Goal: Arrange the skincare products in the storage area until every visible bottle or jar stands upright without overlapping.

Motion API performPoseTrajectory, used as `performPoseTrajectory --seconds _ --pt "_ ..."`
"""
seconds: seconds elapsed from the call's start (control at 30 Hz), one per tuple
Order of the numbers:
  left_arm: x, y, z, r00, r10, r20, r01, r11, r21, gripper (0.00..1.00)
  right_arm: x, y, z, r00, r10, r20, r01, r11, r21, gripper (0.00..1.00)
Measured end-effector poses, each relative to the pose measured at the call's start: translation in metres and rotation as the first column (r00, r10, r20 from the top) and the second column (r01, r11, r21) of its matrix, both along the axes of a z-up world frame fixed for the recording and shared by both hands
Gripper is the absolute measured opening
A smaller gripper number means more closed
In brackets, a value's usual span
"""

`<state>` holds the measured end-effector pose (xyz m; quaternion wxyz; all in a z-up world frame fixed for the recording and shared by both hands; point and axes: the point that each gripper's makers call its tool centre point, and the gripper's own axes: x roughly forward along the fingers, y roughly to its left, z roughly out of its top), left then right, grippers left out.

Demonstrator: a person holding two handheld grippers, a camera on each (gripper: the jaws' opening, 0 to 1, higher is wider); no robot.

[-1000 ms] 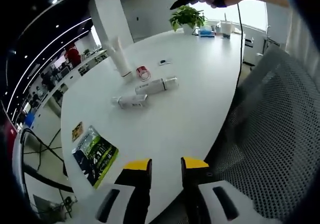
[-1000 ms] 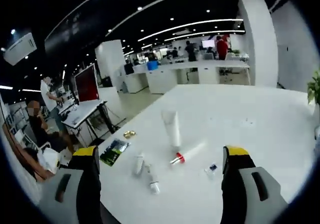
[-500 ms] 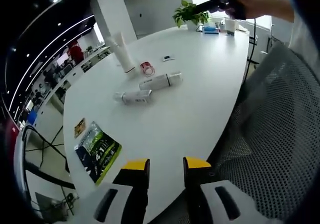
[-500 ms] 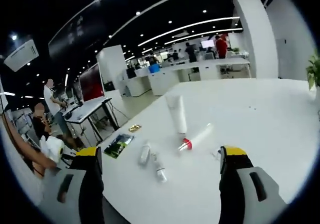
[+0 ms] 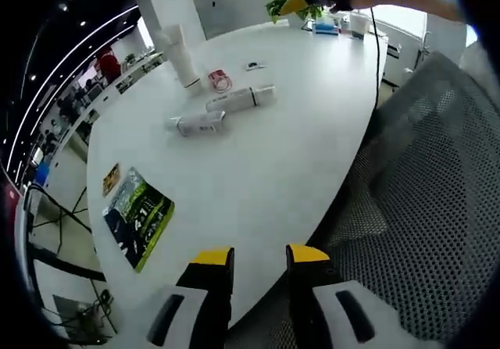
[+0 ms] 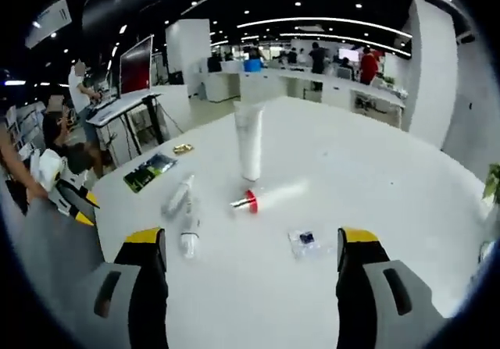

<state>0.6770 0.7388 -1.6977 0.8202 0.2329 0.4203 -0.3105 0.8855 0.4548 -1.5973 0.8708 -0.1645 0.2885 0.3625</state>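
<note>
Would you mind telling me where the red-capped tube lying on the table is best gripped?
Probably mid-body. The red-capped tube lies flat on the white table, cap toward the standing tube. Bring the open right gripper down from above, jaws across its width, clear of the cap and flat tail.

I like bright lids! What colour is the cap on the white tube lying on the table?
Red. The cap shows best in the right gripper view.
</note>
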Motion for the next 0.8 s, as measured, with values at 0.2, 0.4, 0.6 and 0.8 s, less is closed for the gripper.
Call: performPoseTrajectory --seconds 0.2,0.4,0.6,0.8 --pt "-0.001 0.001 -0.002 1.000 0.009 -0.008 -0.009 1.000 0.000 0.26 0.024 0.007 -0.027 0.924 0.380 0.035 -0.333 0.848 -0.413 0.66" --pt "0.000 0.003 0.000 1.000 0.028 -0.001 -0.028 1.000 -0.006 0.26 0.053 0.029 -0.044 0.712 0.700 -0.053 -0.569 0.531 -0.628 0.56" --pt "0.001 0.003 0.002 1.000 0.022 0.014 -0.022 1.000 -0.002 0.26 0.083 0.039 -0.060 0.583 0.789 -0.191 -0.640 0.303 -0.706 0.52" --pt "0.002 0.004 0.001 1.000 0.025 0.015 -0.025 1.000 -0.002 0.25 0.104 0.048 -0.072 0.464 0.841 -0.276 -0.676 0.135 -0.724 0.45"
